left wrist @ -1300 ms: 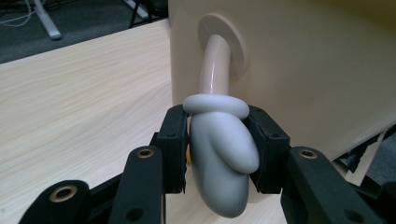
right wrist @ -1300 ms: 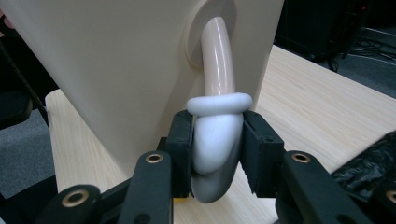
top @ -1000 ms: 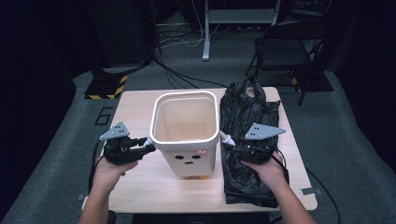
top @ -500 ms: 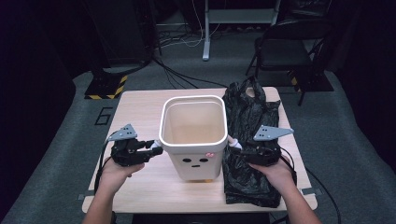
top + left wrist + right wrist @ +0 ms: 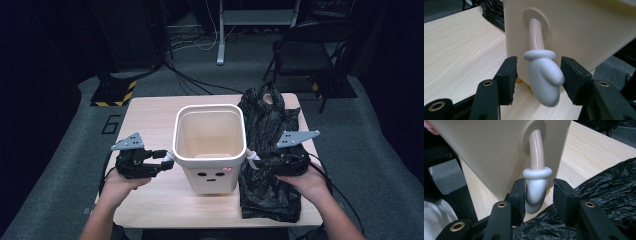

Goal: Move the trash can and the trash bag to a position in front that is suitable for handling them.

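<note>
While my two claws sit on either side of the bin [image 5: 210,145], I can see it standing upright near the middle of the table [image 5: 150,115]; it is a cream plastic tub, squarish with rounded corners, a thick rolled rim and a small face on its front; from each side wall a smooth pinkish arm sticks out and ends in a pale grey mitten; my left claw [image 5: 537,75] has just been opening, its black padded jaws apart with the left mitten [image 5: 544,80] between them, one pad at most brushing its thumb; my right claw [image 5: 537,195] has also just been opening, its jaws parted around the right mitten [image 5: 535,192], one pad against it, the other clear; a crumpled, glossy black plastic bag [image 5: 270,150] lies just beside the bin on the pale wood-grain top.
</note>
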`<state>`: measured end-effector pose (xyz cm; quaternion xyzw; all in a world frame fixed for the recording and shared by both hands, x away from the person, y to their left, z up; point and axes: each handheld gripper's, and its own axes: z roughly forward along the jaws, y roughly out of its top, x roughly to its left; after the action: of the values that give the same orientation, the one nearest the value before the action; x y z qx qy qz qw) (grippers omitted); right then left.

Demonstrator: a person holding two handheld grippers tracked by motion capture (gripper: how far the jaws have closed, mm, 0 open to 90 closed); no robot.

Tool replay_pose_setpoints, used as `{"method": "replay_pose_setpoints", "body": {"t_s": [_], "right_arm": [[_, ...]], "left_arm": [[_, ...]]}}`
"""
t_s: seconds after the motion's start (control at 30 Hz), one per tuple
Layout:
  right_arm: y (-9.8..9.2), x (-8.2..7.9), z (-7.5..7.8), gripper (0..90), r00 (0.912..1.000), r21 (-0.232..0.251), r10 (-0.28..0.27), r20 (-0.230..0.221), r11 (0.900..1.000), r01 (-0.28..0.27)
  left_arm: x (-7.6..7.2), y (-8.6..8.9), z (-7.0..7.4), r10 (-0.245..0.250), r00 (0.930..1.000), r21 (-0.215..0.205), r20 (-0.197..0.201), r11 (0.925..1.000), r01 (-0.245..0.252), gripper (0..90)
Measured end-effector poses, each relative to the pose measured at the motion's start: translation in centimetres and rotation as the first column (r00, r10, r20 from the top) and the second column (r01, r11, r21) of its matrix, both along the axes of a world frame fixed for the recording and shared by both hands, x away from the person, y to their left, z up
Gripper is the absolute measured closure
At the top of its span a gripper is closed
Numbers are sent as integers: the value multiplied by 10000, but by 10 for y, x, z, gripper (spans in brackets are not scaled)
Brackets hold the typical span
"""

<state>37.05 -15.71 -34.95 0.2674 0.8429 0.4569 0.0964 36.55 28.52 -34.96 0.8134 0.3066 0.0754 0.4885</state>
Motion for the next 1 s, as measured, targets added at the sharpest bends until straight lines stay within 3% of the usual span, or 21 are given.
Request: {"method": "replay_pose_setpoints", "body": {"t_s": [0.1, 0.23, 0.33, 0.43, 0.47, 0.53, 0.8, 0.9, 0.93, 0.97, 1.0], "right_arm": [[-2, -1, 7, 609, 9999, -149, 120, 95, 9998, -119], [-8, 2, 19, 596, 9995, 34, 304, 69, 9995, -304], [-8, 5, 26, 561, 9987, 131, 508, 53, 9986, -509], [-7, 7, 32, 562, 9981, 15, 600, 134, 9982, -600], [-7, 8, 33, 563, 9978, -43, 624, 209, 9980, -623], [-4, 8, 41, 569, 9978, -124, 618, 244, 9980, -615], [4, 9, 66, 540, 9955, -432, 788, 534, 9961, -766], [6, 12, 78, 547, 9920, -592, 962, 814, 9940, -915], [7, 15, 83, 544, 9897, -670, 1100, 918, 9923, -1041], [7, 15, 83, 544, 9897, -670, 1100, 918, 9923, -1041], [9, 19, 89, 543, 9872, -718, 1214, 1036, 9908, -1143]], "left_arm": [[0, 4, 6, -20, 10000, 3, -19, 10000, 20, 469], [0, 6, 18, 66, 9999, 200, 81, 9998, -67, 455], [0, 7, 26, 43, 9988, 179, 489, 9998, -52, 429], [1, 7, 35, -164, 9989, 316, 430, 9994, 151, 436], [0, 7, 41, -484, 9984, 393, 307, 9981, 472, 436], [-1, 6, 53, -797, 9966, 168, 216, 9967, 793, 474], [0, 7, 82, -869, 9961, 131, -130, 9961, 871, 517], [-3, 3, 91, -975, 9951, 281, 171, 9949, 970, 525], [-5, 0, 96, -1073, 9933, 387, 425, 9936, 1056, 488], [-5, 0, 96, -1073, 9933, 387, 425, 9936, 1056, 478], [-8, -4, 102, -1265, 9892, 481, 742, 9912, 1231, 479]]}}
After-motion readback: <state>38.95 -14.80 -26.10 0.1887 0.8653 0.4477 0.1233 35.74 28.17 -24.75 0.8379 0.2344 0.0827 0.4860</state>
